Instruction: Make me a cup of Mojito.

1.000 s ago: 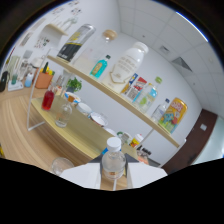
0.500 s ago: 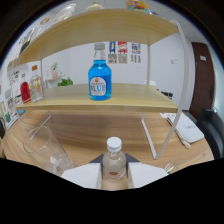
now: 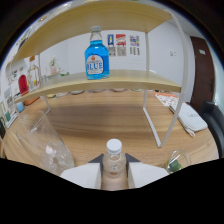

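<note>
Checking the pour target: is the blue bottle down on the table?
No, the blue bottle stands on the shelf, above the table and well beyond the claw.

White wall [image 3: 160, 45] with small posters [image 3: 121, 44]; dark door [image 3: 204, 70]; pale wooden shelf [image 3: 125, 77] over wooden tabletop [image 3: 110, 117].

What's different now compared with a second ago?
The tool swung from a tilted view of the shelf to level, closing in on the blue bottle. The clear glass now sits just beside it. The white-capped bottle stays clamped between the fingers.
</note>
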